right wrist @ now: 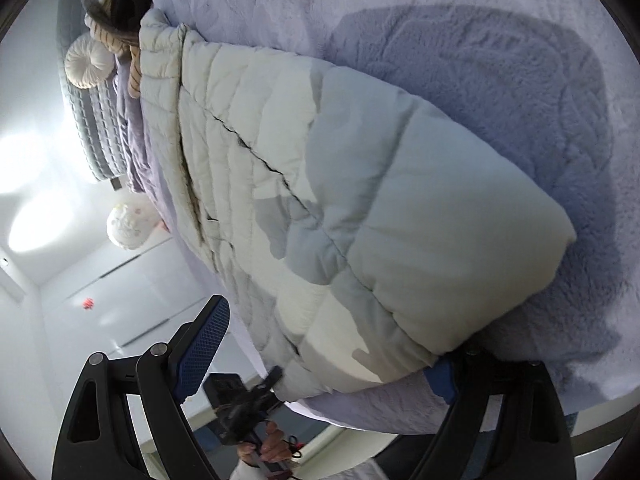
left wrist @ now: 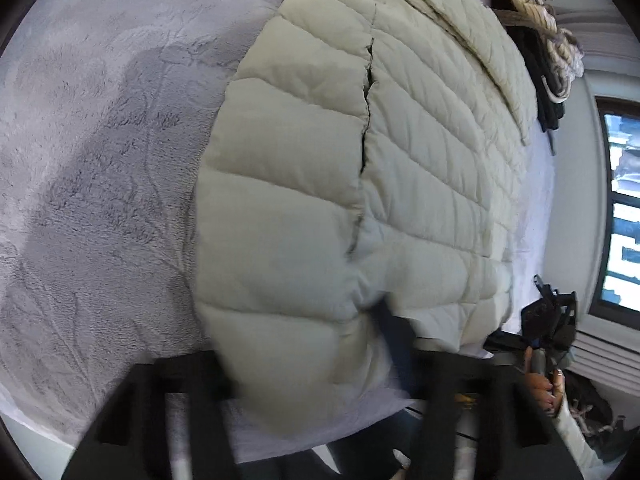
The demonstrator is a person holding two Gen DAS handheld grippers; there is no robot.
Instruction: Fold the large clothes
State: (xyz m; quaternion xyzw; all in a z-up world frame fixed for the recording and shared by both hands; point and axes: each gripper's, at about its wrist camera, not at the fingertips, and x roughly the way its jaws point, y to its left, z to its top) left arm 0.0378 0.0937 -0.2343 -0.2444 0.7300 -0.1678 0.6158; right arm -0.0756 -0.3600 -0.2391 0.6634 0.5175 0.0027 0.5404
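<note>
On the bed (left wrist: 100, 160), spread over its fuzzy grey-lilac blanket, lies the puffer jacket (left wrist: 360, 200), pale cream, quilted in horizontal channels, front side up with its zip line running down the middle. Its hem reaches the near edge of the bed, where both claws work; the collar end points toward the far edge, near a heap of other clothes (left wrist: 532, 20) and a round cushion (right wrist: 88, 62).

The left claw (left wrist: 320, 392) is at the hem near the jacket's middle. Its dark fingers flank a bulge of padding that swells between them, but the frame is blurred there and the tips are hidden, so I cannot tell whether it pinches the cloth or only presses against it. The right claw (right wrist: 320, 364) stands spread: one blue-padded finger (right wrist: 204, 344) hangs free off the bed's edge, while the other is tucked under the jacket's near corner, with the hem lying across the gap between them.

By its look the jacket should be light but bulky and springy: the down will puff back and a fold may not stay flat unless pressed. The shell looks smooth and likely slippery, so a shallow pinch on a puffed channel could slide off. Better holds seem to be the stitched hem, the seams between channels, or the corners, where the fabric is thin and firm.
</note>
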